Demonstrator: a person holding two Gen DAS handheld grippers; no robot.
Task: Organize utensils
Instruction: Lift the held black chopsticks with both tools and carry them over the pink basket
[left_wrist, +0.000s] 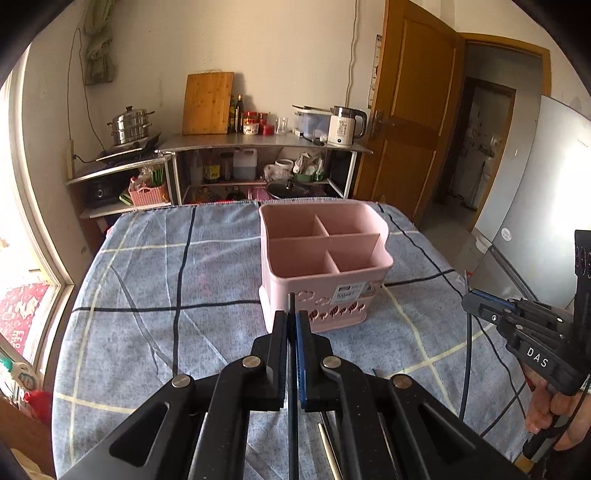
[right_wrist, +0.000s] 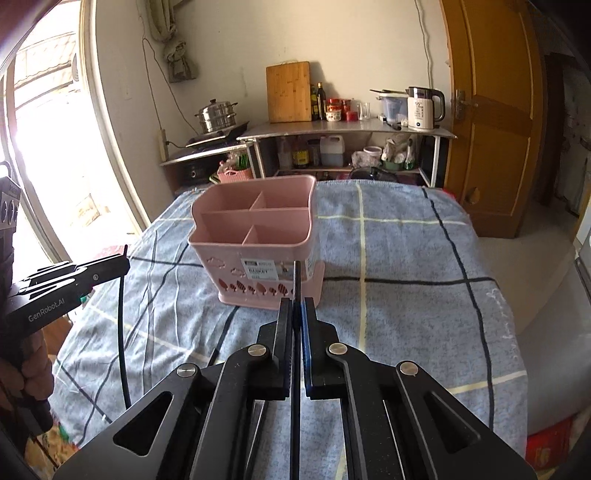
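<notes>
A pink utensil basket (left_wrist: 321, 251) with several empty compartments stands on the blue checked tablecloth (left_wrist: 166, 280); it also shows in the right wrist view (right_wrist: 258, 236). My left gripper (left_wrist: 291, 317) is shut on a thin black chopstick (left_wrist: 291, 306) that sticks up between its fingers, just short of the basket's front. My right gripper (right_wrist: 295, 304) is shut on another thin black chopstick (right_wrist: 296, 280), also just in front of the basket. In the left wrist view the right gripper (left_wrist: 469, 299) is at the right; in the right wrist view the left gripper (right_wrist: 123, 264) is at the left.
More utensils lie on the cloth under my grippers, partly hidden (left_wrist: 328, 446). Behind the table is a metal shelf (left_wrist: 266, 142) with a cutting board, kettle and bottles. A wooden door (left_wrist: 413, 110) and a fridge (left_wrist: 535, 177) stand at the right.
</notes>
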